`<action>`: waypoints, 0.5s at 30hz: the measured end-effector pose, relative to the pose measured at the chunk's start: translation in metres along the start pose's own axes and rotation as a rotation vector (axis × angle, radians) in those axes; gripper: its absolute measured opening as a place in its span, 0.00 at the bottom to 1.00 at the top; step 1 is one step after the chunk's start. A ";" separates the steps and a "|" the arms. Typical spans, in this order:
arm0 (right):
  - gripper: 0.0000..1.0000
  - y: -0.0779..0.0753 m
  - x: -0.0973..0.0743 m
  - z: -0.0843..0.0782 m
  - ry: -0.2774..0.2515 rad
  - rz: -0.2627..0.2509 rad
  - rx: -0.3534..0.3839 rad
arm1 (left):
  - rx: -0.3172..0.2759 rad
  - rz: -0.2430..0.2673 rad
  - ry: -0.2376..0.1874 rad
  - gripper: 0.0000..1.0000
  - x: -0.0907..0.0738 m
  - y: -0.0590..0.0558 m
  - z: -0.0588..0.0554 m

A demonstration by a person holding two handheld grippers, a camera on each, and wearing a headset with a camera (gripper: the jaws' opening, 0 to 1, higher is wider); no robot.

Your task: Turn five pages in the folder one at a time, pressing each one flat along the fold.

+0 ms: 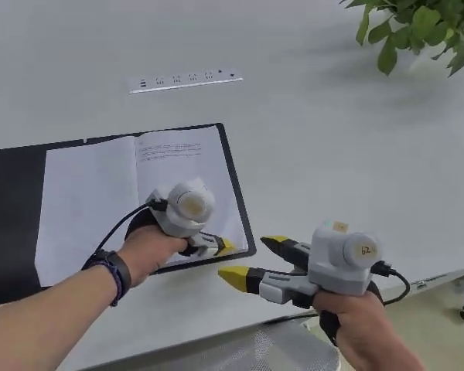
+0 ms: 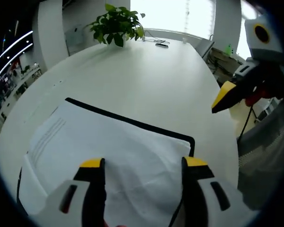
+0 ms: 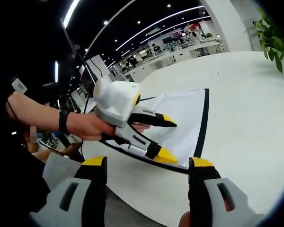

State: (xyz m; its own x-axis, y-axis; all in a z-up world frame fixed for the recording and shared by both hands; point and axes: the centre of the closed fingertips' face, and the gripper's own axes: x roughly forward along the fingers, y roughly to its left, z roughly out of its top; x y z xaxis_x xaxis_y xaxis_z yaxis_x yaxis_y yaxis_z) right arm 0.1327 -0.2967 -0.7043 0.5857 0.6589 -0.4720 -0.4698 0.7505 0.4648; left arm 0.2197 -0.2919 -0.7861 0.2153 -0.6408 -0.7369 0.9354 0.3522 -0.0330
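Observation:
The black folder [image 1: 8,224] lies open on the white table, a printed white page [image 1: 182,166] on its right half. My left gripper [image 1: 220,246] hovers low over that page's near right corner, its jaws open with nothing between them; the page [image 2: 109,142] spreads out under the left gripper [image 2: 143,163]. My right gripper [image 1: 254,260] is held open just off the folder's corner, near the table's front edge. The right gripper view shows its own jaws [image 3: 147,161] apart, and beyond them the left gripper [image 3: 166,138] over the page [image 3: 184,118].
A white power strip [image 1: 184,79] lies behind the folder. A potted plant [image 1: 421,31] stands at the far right. The table's front edge [image 1: 417,282] runs just beside my right hand, with a wire mesh bin [image 1: 255,352] below it.

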 end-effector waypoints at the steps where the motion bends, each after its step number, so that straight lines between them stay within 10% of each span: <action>1: 0.69 -0.001 0.000 0.000 0.004 0.000 -0.003 | 0.000 -0.002 -0.002 0.65 0.000 0.000 0.000; 15: 0.67 -0.035 0.015 0.003 0.035 -0.008 -0.018 | -0.047 -0.004 -0.034 0.57 -0.003 0.008 0.003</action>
State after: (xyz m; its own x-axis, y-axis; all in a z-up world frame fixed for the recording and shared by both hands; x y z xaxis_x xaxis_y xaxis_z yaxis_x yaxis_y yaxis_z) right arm 0.1601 -0.3128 -0.7255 0.5660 0.6541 -0.5018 -0.4771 0.7563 0.4477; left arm 0.2274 -0.2894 -0.7818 0.2220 -0.6646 -0.7135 0.9220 0.3811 -0.0680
